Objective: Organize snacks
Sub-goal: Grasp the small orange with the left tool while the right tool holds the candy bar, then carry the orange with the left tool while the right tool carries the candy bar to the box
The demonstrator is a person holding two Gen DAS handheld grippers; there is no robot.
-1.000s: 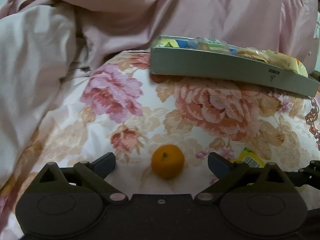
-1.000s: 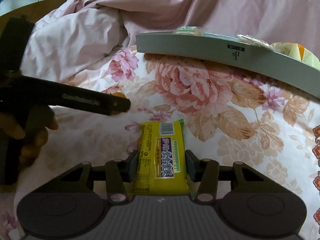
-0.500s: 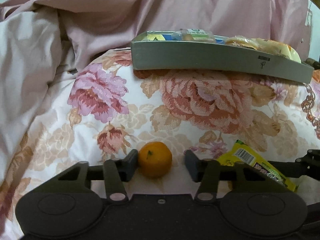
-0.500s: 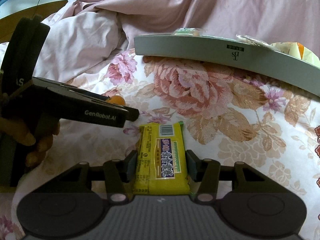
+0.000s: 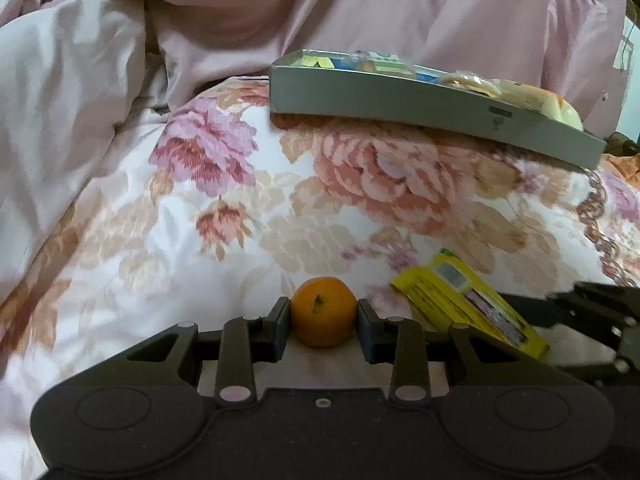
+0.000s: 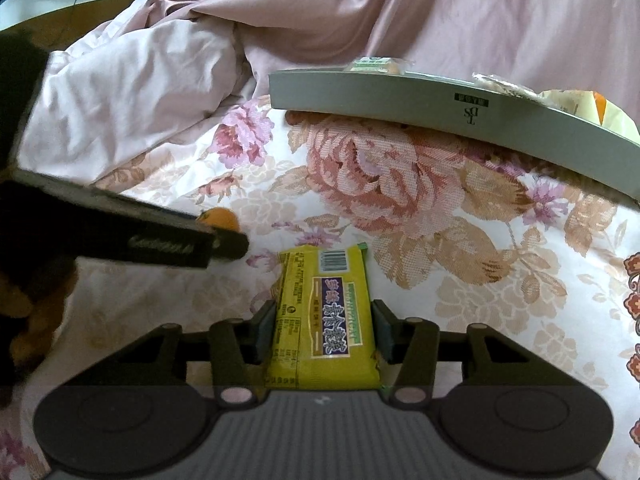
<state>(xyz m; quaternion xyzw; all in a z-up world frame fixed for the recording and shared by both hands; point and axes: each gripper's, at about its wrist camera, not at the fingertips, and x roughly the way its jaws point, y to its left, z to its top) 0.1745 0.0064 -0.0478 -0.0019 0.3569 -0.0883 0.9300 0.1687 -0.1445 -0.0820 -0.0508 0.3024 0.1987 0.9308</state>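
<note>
A floral quilt [image 5: 400, 184] in pink and peach blooms is spreading across the bed in front of me, while a rumpled pale pink duvet [image 5: 72, 112] is bunching along its left side and mauve satin bedding [image 6: 460, 12] is heaping up behind.

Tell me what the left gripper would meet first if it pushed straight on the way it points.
Probably just the floral bedspread: the left gripper, jaws closing with pads on the small orange, angles down at it. The grey tray lies farther on; depth is unclear.
</note>
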